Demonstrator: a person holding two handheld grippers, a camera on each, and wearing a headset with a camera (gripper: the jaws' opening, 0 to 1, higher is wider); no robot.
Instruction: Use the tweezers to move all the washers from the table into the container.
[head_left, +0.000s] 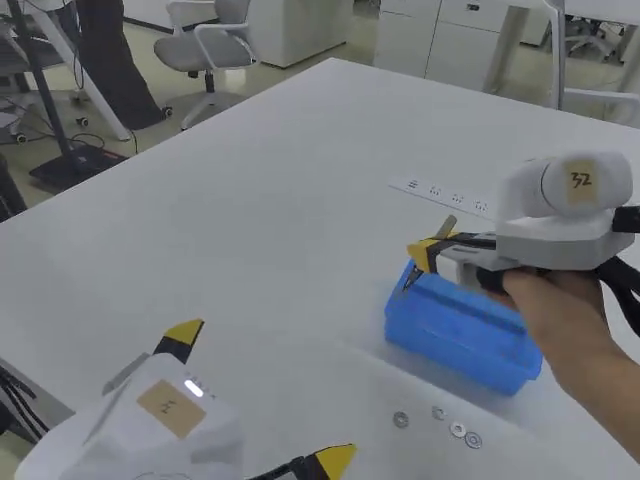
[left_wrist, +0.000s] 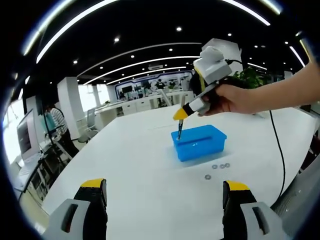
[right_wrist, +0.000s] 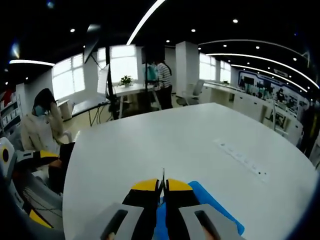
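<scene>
Right gripper (head_left: 425, 252) is over the blue container (head_left: 470, 340), its jaws squeezed hard together on the tweezers (left_wrist: 179, 131). That firm clamp, I'd judge, is what pinches the tweezer legs shut. The tool angles steeply down with its tip dipped at a corner of the container. It reads as a drop position, kept low so nothing can bounce out. Whether a washer sits in the tip is too small to make out. In the right gripper view the 2 jaws meet around the thin blade, with blue just beneath.

4 washers (head_left: 438, 413) lie in a loose row on the bench (head_left: 250, 200), just beside the container's near wall, so each trip is short. Left gripper (left_wrist: 164, 185) hangs low at the near side, jaws spread wide and holding nothing. It looks parked clear of the working hand.

With 4 washers on the bench there's plenty left to do. The next pick calls for a low, careful approach, since thin washers likely skate on that smooth top.
</scene>
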